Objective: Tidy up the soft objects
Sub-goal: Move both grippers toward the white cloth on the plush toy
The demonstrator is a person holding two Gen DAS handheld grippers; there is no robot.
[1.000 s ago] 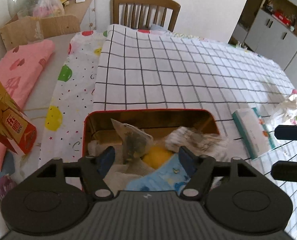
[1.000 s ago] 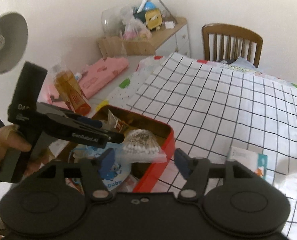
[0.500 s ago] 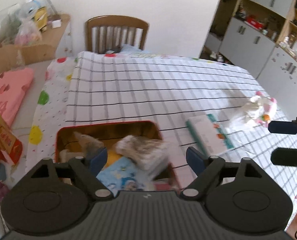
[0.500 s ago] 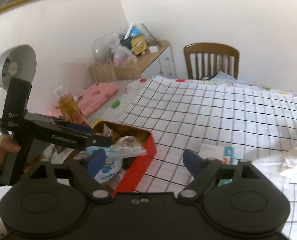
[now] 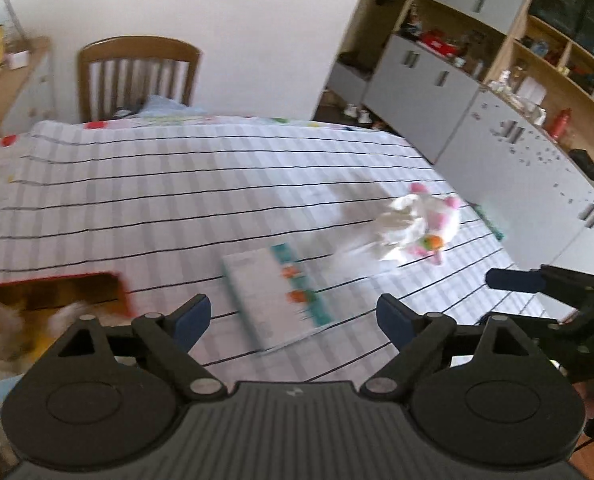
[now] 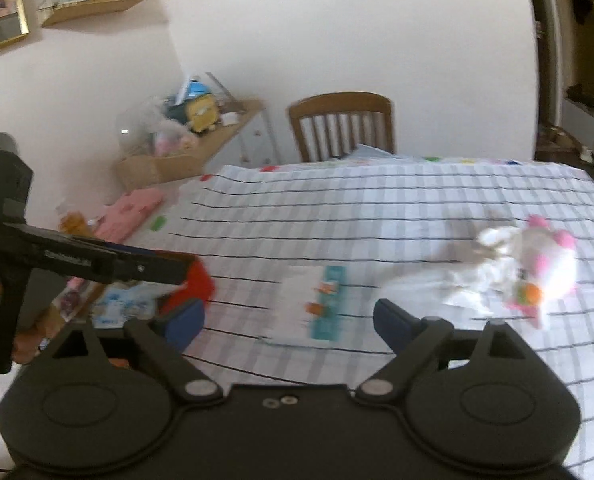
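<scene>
— Where do things stand, left to right?

— At my far left is the red tin (image 5: 57,292), already holding several soft things, though they are too blurred to name. My left gripper (image 5: 293,318) hangs above the table with its fingers spread wide and nothing between them. Just past it lies a flat white-and-teal pack (image 5: 277,300), flat on the cloth. Further right sits the plush toy (image 5: 421,226), white and pink, well apart from the tin. My right gripper (image 6: 289,322) is likewise spread and empty, hovering over the pack with the toy off to its right.

— So how much is done?

— I'd judge it well along: the tin is partly filled, and the pack and the toy are the two pieces not yet in it. The pack is nearer; I'd expect it to be taken first.

— And the surface, the room?

— A white tablecloth (image 5: 177,200) with a black grid covers the table. A wooden chair (image 5: 137,76) stands at the far side; grey cabinets (image 5: 437,92) and open shelves line the right wall, and a cluttered side table (image 6: 201,148) sits far left.
</scene>
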